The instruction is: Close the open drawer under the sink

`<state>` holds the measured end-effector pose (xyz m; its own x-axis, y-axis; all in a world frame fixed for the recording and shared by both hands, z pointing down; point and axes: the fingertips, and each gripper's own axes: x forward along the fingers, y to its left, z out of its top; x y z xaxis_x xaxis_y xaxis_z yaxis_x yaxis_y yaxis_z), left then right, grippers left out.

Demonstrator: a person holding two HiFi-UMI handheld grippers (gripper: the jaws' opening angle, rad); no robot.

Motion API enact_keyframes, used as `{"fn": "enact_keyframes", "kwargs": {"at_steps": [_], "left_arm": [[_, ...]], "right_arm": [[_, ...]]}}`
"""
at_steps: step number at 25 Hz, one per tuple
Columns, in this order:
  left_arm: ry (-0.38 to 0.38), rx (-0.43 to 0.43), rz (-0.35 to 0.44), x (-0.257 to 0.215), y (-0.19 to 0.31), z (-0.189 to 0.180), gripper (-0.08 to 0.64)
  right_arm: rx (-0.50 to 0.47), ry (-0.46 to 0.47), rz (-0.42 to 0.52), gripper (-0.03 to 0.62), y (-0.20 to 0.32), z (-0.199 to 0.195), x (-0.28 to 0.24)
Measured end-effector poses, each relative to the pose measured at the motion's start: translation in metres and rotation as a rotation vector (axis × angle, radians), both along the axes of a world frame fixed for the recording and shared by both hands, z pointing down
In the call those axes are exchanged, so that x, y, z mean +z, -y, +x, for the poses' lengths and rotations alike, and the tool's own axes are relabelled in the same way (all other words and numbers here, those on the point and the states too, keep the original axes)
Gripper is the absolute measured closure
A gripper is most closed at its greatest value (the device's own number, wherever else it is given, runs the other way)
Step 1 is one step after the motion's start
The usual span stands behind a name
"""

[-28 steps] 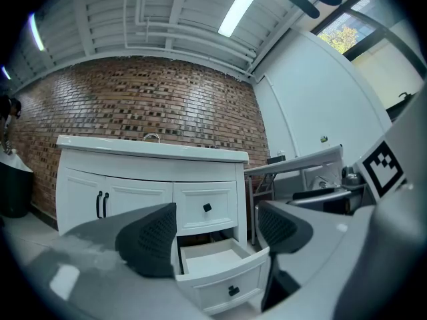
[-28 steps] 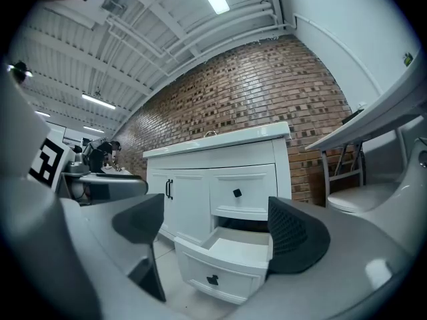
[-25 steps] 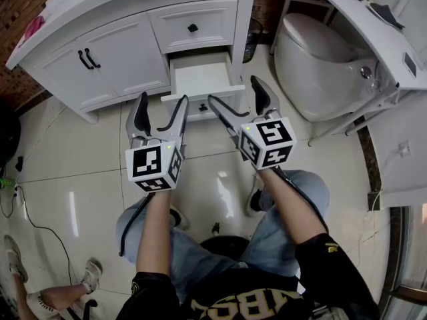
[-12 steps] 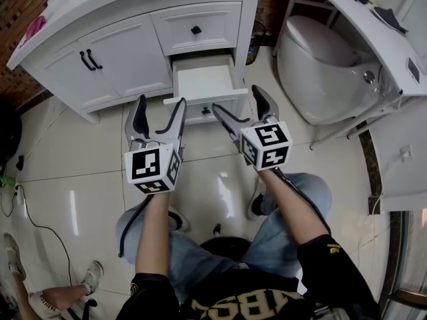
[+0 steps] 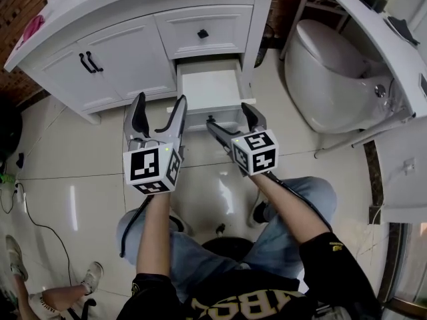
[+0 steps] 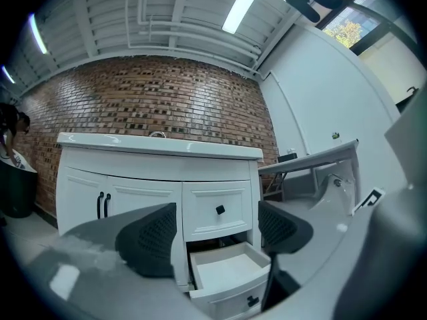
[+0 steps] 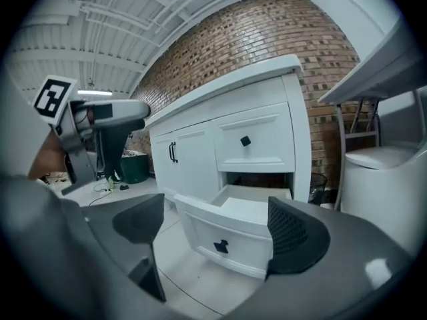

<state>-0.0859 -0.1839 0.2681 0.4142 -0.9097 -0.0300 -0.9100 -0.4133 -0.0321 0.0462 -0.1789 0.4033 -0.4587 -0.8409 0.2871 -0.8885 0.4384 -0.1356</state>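
The white vanity (image 5: 100,62) has its lower right drawer (image 5: 208,89) pulled out, empty inside; the drawer front carries a black knob (image 7: 221,247). The upper drawer (image 5: 203,32) above it is closed. My right gripper (image 5: 230,121) is open, just in front of the drawer front, its fingers close to the panel with nothing between them. My left gripper (image 5: 159,109) is open too, left of the drawer front and level with it, holding nothing. In the left gripper view the open drawer (image 6: 230,272) lies low between the jaws.
A white toilet (image 5: 333,72) stands right of the vanity, and a white shelf (image 5: 393,39) runs along the far right. A cable (image 5: 27,219) trails on the tiled floor at left. Another person's feet (image 5: 40,292) show at bottom left.
My right gripper has moved forward and left, up to the drawer front. The left gripper has barely moved. The drawer stays open.
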Motion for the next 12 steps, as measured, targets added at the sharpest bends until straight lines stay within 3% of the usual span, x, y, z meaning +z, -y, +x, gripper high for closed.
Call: {"fn": "enact_keyframes", "kwargs": {"at_steps": [4, 7, 12], "left_arm": [[-0.009, 0.003, 0.007, -0.004, 0.014, 0.002, 0.173], [-0.003, 0.001, 0.007, -0.002, 0.025, 0.003, 0.172], [-0.03, -0.019, -0.019, 0.005, 0.042, 0.003, 0.172]], "right_arm": [[-0.042, 0.01, -0.065, 0.1, 0.007, -0.012, 0.027], [-0.053, 0.068, -0.138, 0.1, 0.013, -0.015, 0.047], [-0.012, 0.423, -0.435, 0.12, 0.017, -0.019, 0.09]]}}
